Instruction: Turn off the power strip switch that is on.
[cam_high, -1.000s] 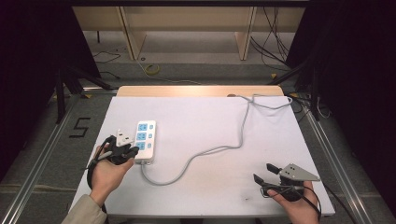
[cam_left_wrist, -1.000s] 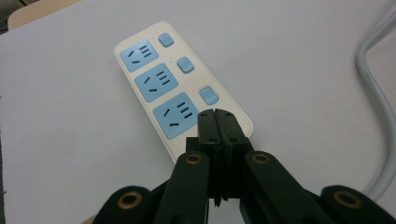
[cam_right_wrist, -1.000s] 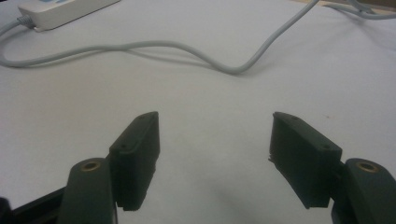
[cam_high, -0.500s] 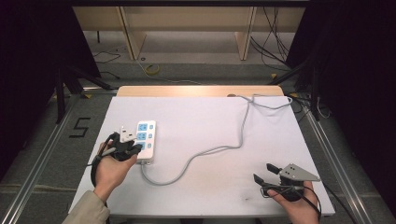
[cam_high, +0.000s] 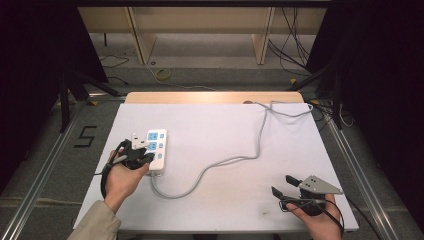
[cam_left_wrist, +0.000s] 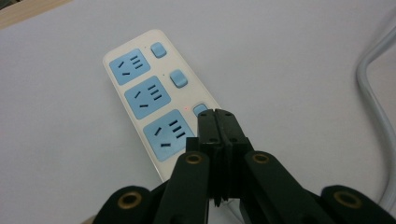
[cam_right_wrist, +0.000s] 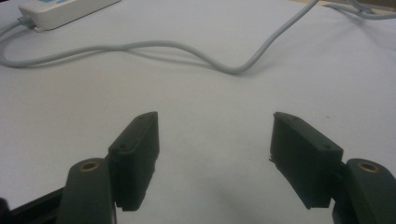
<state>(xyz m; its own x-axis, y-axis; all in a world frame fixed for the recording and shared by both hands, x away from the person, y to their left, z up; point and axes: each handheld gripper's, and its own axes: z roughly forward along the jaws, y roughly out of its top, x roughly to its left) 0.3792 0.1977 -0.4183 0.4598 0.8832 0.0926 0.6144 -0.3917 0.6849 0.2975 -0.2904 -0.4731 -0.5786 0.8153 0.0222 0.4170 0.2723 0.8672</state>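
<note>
— White and blue, that is the power strip (cam_left_wrist: 159, 100)? Where is it relative to the fingers?

— Yes. It lies flat on the white table (cam_high: 225, 130). In the left gripper view, the left gripper (cam_left_wrist: 216, 116) has its two jaws pressed together, with no gap and nothing between them. The joined tips are over the nearest of the three small blue buttons (cam_left_wrist: 200, 109), at the right edge of the strip. Whether the tips touch the button, I cannot tell. A tiny red light (cam_left_wrist: 186, 108) shows just to the left of that button.

— And the sockets?

— Three blue sockets stand in a row. The nearest socket (cam_left_wrist: 167, 132) is just left of the closed tips; the other two are farther ahead of them.

— What about the other hand?

— The right gripper (cam_right_wrist: 215, 156) is well apart from the strip. Its fingers (cam_right_wrist: 135, 156) are spread wide and hold nothing; only bare table is between them. Ahead of them the grey cable (cam_right_wrist: 187, 49) makes a curve across the table, and the end of the strip is far ahead to the left.

— In the high view?

— The left hand (cam_high: 122, 175) holds its gripper at the near end of the strip, and the right hand (cam_high: 320, 220) is near the front right corner of the table.
</note>
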